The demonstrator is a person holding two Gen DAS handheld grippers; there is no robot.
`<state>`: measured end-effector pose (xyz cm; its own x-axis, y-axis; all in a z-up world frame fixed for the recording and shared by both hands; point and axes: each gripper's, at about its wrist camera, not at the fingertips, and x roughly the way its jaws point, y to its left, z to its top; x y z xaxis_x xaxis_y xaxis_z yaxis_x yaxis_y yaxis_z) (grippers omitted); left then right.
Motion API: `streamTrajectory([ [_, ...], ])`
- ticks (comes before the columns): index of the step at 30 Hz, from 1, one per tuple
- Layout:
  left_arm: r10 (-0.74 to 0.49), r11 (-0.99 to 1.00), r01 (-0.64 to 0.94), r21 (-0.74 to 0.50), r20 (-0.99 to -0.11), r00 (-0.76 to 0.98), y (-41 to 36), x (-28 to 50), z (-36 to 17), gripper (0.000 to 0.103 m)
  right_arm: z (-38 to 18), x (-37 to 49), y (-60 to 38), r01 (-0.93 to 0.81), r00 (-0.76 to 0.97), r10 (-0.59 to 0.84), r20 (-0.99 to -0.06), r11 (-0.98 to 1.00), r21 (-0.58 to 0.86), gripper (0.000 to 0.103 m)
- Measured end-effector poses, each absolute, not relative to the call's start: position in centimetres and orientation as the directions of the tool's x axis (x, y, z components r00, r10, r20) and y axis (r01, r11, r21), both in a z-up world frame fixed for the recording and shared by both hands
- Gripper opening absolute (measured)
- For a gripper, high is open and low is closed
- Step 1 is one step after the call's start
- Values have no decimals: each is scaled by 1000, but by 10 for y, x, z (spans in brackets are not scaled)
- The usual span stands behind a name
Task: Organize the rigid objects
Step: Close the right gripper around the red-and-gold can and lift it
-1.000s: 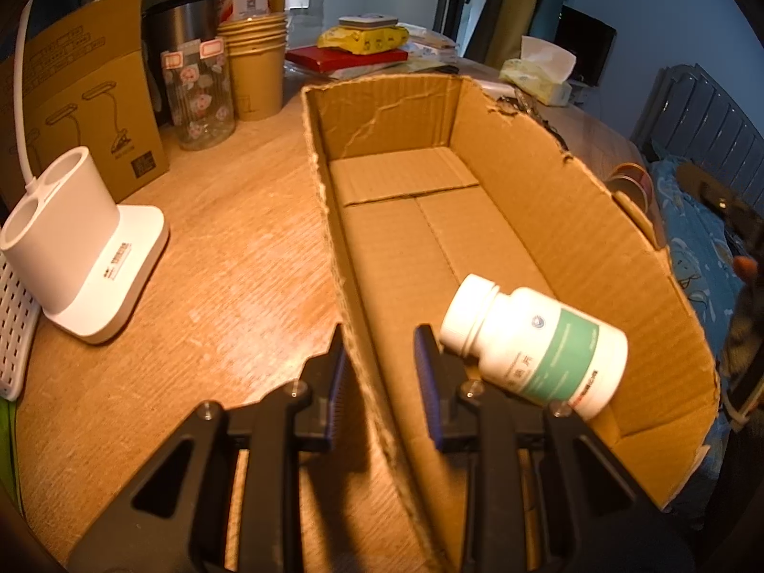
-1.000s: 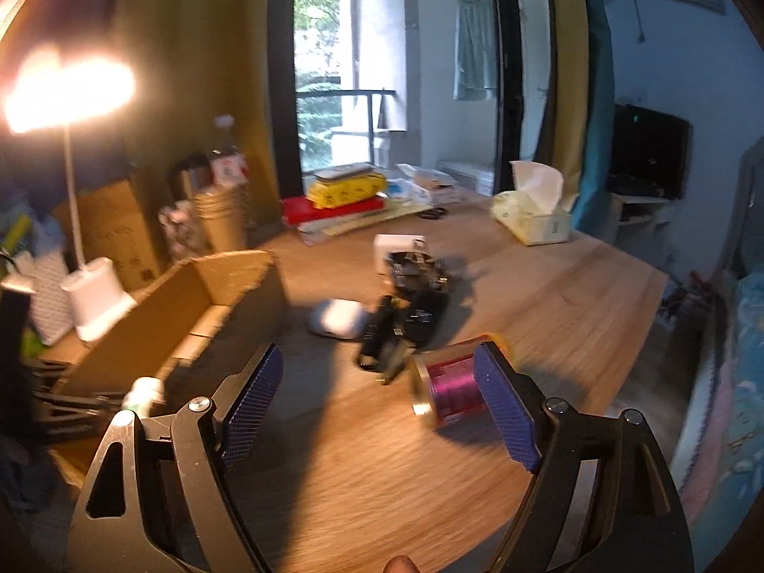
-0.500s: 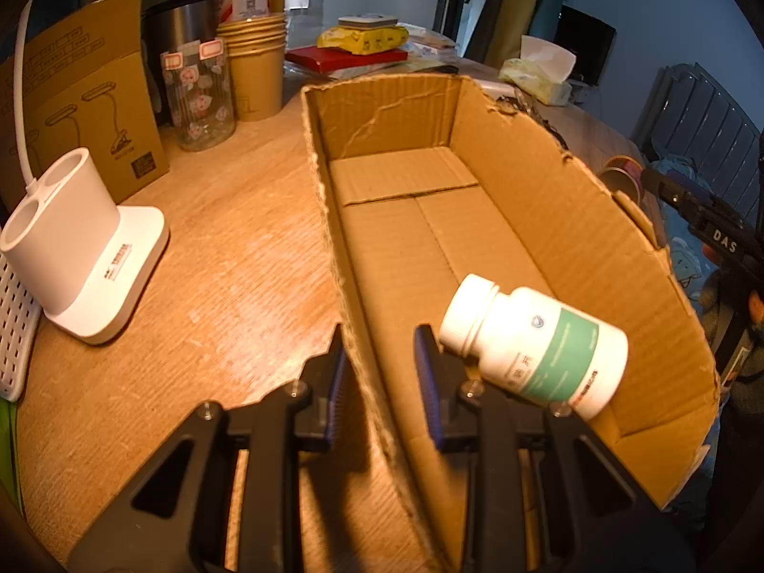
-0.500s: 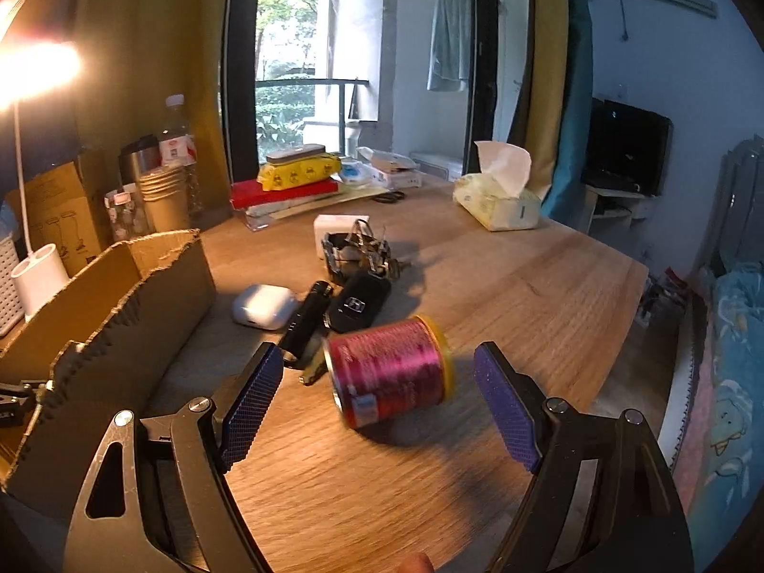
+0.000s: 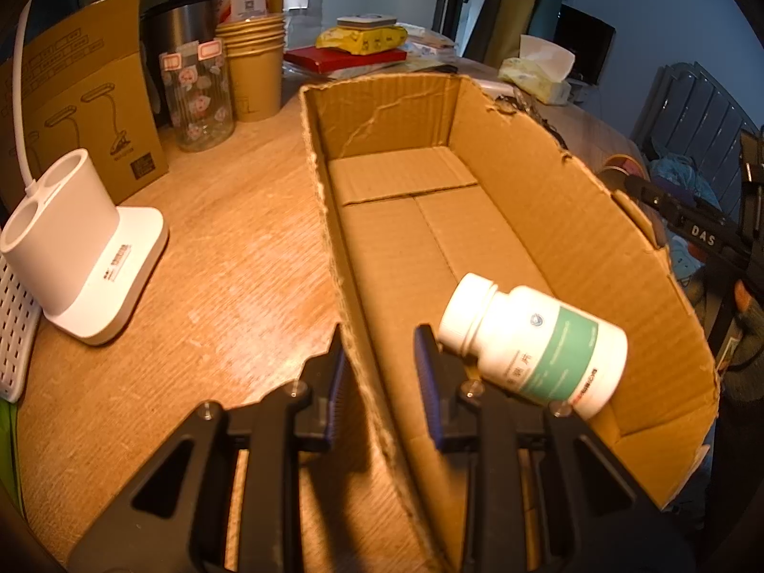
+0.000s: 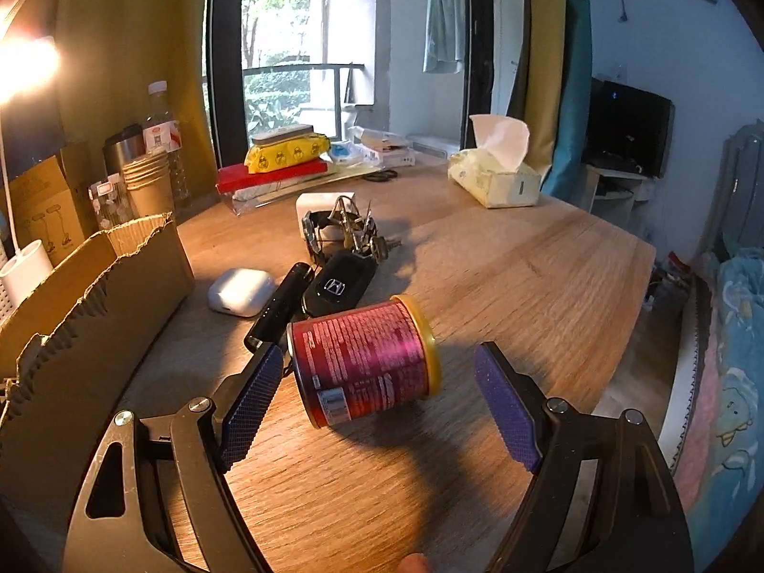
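Observation:
A cardboard box [image 5: 563, 210] lies open on the wooden table. A white pill bottle [image 5: 532, 339] with a green label lies on its side inside it, near the front. My left gripper [image 5: 382, 363] straddles the box's left wall, one finger on each side with a small gap. In the right wrist view a red can [image 6: 363, 363] with yellow rims lies on its side on the table. My right gripper [image 6: 372, 406] is open wide with the can between its fingers, the left pad [image 6: 248, 401] close to it. The box's torn edge [image 6: 95, 286] shows at the left.
Behind the can lie a black flashlight [image 6: 279, 303], a car key [image 6: 336, 284], a white earbud case [image 6: 241, 291] and a bunch of keys [image 6: 346, 229]. A tissue box [image 6: 494, 181] stands far right. A white lamp base [image 5: 81, 243], a glass jar [image 5: 198, 95] and paper cups [image 5: 253, 67] stand left of the box.
My right gripper has moved in on the red can, which now lies between its open fingers. The left gripper and the pill bottle have not moved.

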<state>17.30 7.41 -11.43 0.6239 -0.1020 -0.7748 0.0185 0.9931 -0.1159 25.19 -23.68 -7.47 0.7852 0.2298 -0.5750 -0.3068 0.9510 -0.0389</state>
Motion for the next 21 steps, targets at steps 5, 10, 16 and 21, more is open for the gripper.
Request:
streamTrajectory([
  [5, -102, 993, 18, -116, -775, 624, 74, 173, -114, 28, -80, 258, -234, -300, 782, 217, -585, 953, -48, 85],
  [10, -102, 993, 18, -116, -775, 624, 74, 173, -114, 28, -83, 268, -229, -318, 768, 222, -601, 946, -57, 85],
  [16, -101, 993, 18, -115, -775, 624, 74, 173, -114, 28, -85, 273, -224, -324, 758, 221, -614, 944, -60, 85],
  [21, -102, 993, 18, -116, -775, 624, 74, 173, -114, 28, -89, 275, -221, -325, 746, 216, -630, 944, -61, 70],
])
